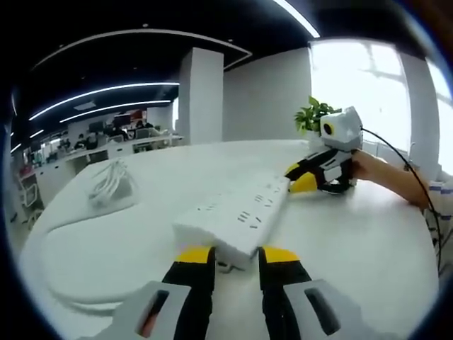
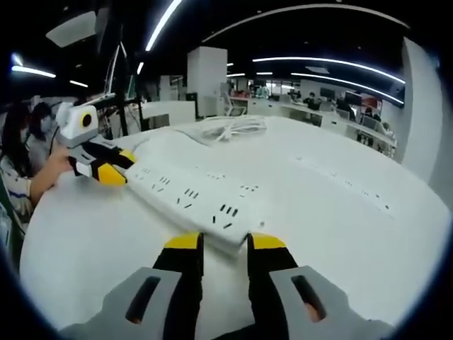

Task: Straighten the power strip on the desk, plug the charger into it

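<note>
White desk (image 1: 368,241) in open office. Power strip (image 1: 237,216) lies flat, coiled white cable (image 1: 110,180) behind. Left gripper (image 1: 237,256) and right gripper (image 2: 216,244) each released, jaws apart at opposite ends of strip.

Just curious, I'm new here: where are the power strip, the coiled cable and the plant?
power strip (image 1: 237,216), left gripper view, socket face.
cable (image 2: 230,127), right gripper view, middle of coil.
plant (image 1: 313,113), left gripper view, leaves.
</note>
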Demonstrator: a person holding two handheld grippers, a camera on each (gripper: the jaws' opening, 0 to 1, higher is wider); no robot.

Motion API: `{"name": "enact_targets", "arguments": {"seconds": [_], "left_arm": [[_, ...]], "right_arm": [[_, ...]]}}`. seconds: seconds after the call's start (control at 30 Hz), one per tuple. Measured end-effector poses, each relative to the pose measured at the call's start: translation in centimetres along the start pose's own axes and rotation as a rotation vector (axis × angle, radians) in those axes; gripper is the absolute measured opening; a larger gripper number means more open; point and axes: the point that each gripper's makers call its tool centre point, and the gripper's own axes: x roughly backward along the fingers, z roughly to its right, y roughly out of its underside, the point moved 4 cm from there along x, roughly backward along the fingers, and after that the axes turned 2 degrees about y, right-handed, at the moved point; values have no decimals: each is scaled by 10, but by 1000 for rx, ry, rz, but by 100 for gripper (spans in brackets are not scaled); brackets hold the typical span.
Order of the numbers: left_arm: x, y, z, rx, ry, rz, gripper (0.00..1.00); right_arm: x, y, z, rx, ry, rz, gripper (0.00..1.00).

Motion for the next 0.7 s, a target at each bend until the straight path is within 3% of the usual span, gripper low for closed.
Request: {"name": "enact_targets", "arguments": {"seconds": [0.7], "left_arm": [[5,2,0,9,26,-1,24]], "right_arm": [[11,4,-11,-19,10,2,22]]}}
